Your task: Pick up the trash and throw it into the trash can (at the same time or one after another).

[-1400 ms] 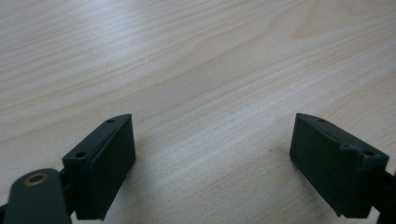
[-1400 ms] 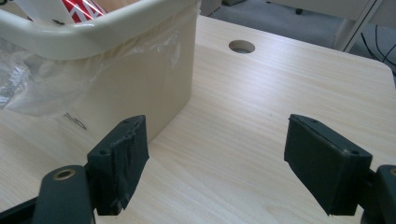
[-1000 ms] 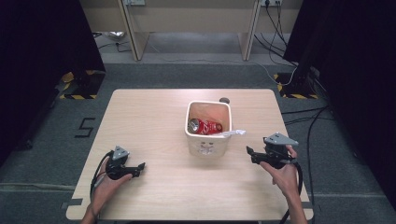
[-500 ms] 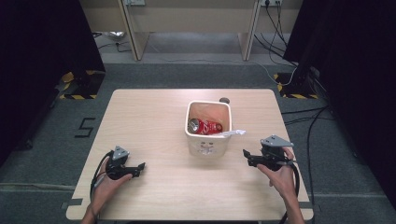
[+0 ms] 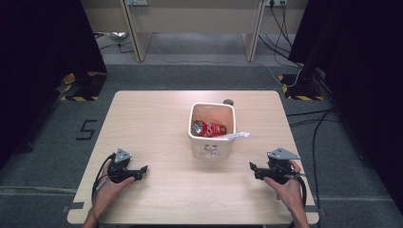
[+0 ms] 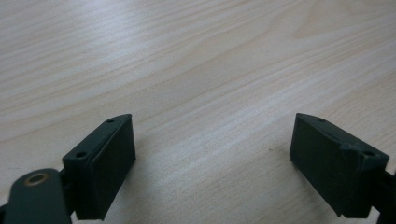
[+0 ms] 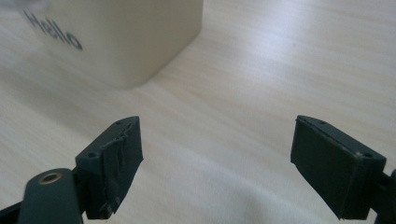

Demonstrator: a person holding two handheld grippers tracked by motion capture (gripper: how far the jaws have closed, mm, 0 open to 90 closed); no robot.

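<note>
Left gripper and right gripper both held low, fingers spread wide.

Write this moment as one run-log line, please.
left gripper: open, empty | right gripper: open, empty | bin: upright, holds red can

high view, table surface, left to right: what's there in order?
Left tool → cream bin holding a red can → white paper scrap hanging off the bin's right rim → right tool.
</note>
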